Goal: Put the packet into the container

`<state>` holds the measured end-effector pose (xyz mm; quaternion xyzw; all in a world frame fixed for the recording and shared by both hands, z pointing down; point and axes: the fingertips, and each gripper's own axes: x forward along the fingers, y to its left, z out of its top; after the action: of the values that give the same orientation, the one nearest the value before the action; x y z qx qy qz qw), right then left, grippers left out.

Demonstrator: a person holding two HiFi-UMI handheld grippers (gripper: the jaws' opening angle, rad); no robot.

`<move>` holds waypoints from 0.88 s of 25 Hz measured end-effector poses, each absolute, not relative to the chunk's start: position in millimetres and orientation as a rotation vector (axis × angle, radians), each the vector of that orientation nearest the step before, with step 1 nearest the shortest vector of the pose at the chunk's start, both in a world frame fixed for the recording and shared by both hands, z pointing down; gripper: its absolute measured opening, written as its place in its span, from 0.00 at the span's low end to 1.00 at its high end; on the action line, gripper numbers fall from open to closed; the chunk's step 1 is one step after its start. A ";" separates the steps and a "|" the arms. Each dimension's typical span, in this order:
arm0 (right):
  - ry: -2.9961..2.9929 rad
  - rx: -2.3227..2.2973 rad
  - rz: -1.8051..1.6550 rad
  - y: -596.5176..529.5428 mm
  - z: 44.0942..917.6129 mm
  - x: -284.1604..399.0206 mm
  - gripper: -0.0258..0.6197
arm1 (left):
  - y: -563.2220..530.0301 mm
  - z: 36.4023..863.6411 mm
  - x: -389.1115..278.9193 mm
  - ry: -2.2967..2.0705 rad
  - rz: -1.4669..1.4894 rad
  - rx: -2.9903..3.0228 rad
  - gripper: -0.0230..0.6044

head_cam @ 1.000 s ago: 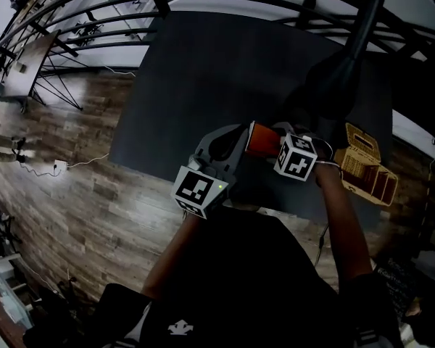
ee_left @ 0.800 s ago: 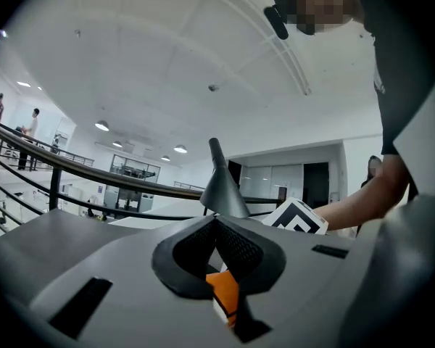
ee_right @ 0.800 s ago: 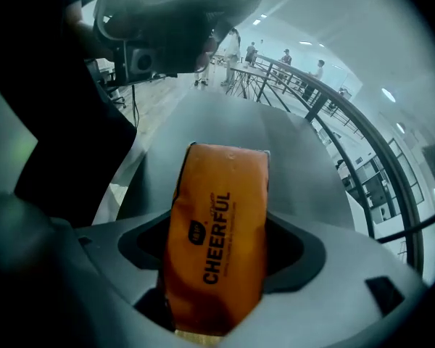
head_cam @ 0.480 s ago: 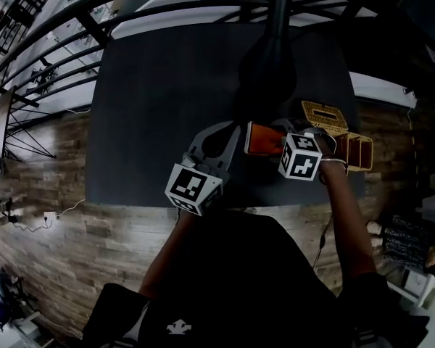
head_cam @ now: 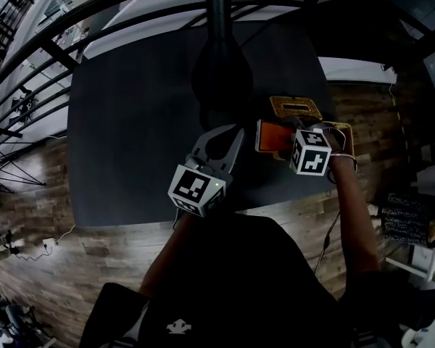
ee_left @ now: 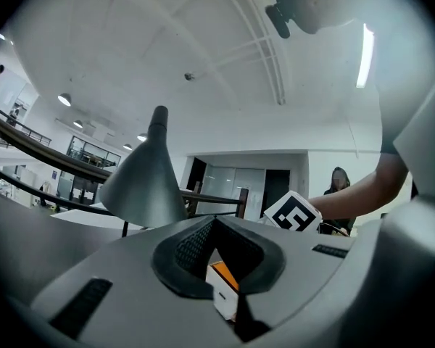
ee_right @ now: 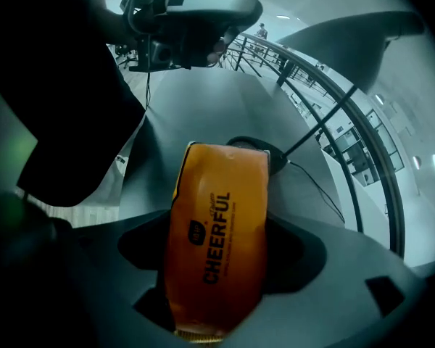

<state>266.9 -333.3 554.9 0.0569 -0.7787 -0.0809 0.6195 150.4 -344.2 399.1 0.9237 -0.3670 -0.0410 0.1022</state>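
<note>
My right gripper [ee_right: 219, 241] is shut on an orange packet [ee_right: 217, 245] printed "CHEERFUL", with the pads pressing on both of its sides. In the head view the packet [head_cam: 272, 138] hangs over the dark table [head_cam: 130, 122], just in front of a tan wicker container [head_cam: 296, 108] at the table's right end. My left gripper [head_cam: 228, 140] sits to the packet's left, held level. Its fingertips meet with nothing between them [ee_left: 214, 227]. Through the hole between its pads a corner of the packet [ee_left: 221, 285] shows.
A black cone-shaped desk lamp [head_cam: 219, 64] stands on the table behind the grippers, with its base and cord [ee_right: 257, 151] just beyond the packet. Wood floor [head_cam: 51, 223] lies to the left and in front. Railings [head_cam: 29, 64] run past the table's far side. A person [ee_left: 341, 187] stands in the distance.
Both grippers have swung across the table towards the wicker container. The packet, still gripped, now hangs right beside the container. The lamp has shifted to the left in the picture.
</note>
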 end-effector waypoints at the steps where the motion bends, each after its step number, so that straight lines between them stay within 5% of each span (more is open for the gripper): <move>1: -1.786 0.136 -0.182 -335.0 554.0 275.9 0.59 | -344.6 399.7 157.7 -1.070 -0.119 2.731 0.05; 22: -1.773 0.089 -0.177 -340.7 571.8 361.4 0.59 | -343.6 411.4 225.2 -1.074 -0.079 2.725 0.05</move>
<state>361.4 -340.7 571.8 0.0389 -0.7736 -0.0772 0.6277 225.2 -343.6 411.4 0.9248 -0.3644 -0.0269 0.1057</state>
